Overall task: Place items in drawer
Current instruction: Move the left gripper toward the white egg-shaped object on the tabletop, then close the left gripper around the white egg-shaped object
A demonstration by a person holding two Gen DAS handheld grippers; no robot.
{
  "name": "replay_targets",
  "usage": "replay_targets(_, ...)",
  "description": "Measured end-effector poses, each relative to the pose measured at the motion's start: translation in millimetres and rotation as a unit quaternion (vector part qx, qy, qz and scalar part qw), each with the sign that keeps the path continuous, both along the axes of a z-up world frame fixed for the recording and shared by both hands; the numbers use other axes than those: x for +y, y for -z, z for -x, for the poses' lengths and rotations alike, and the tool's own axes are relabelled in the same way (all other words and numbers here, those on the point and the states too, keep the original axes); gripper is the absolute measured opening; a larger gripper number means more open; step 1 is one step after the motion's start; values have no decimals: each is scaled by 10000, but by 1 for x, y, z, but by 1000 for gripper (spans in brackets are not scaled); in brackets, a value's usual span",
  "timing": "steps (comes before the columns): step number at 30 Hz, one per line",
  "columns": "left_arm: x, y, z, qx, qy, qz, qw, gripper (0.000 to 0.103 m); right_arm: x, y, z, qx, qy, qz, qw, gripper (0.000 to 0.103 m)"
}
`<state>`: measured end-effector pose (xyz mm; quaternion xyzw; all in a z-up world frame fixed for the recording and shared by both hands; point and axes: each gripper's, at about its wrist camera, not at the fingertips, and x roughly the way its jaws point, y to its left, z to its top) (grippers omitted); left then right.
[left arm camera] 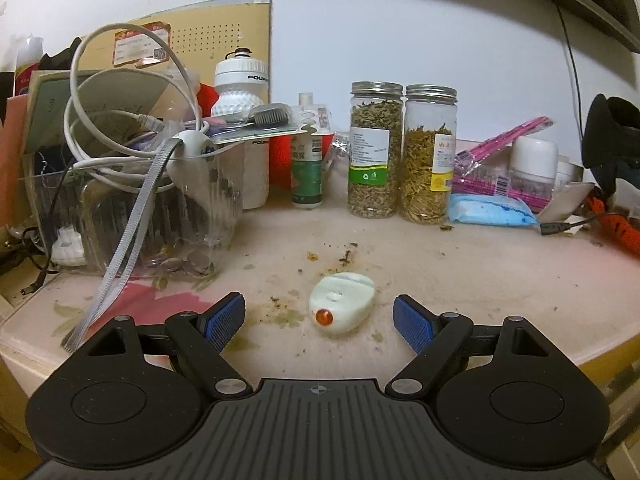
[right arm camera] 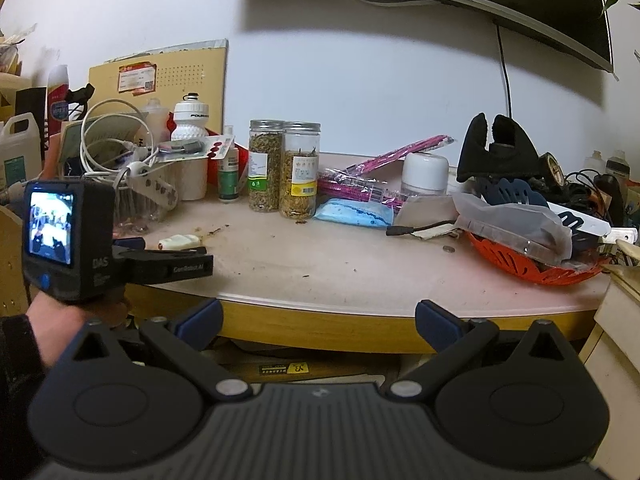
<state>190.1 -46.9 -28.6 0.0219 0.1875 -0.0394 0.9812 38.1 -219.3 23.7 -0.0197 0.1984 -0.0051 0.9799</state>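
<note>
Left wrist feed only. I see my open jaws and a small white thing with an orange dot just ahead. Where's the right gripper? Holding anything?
Observer: The right gripper has its jaws open and empty. It is held short of the table front edge.
Operator: What's at the table's right end?
Observer: An orange basket piled with clutter.
Operator: Anything loose near it?
Observer: A coin on the bare top, just left of the basket.
</note>
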Motion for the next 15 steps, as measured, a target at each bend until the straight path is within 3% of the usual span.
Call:
replay_targets(5,-1,1,-5,-33,0,24,10000,82,0,1,-2,39,-7,-14,10000,103)
replay_targets(7,0,2,-6,-71,-19,45,10000,75,0,1,-2,51,-15,-16,10000,103)
replay_targets(8,0,2,-6,-108,-25,36,9999,56,0,2,-2,57,-19,-18,10000,103)
replay_targets(9,0,3,-5,-146,-31,26,9999,28,0,2,-3,64,-23,-19,10000,103)
replay_targets(15,1,2,-6,-183,-52,4,9998,29,1,3,-4,102,-48,-26,9999,103)
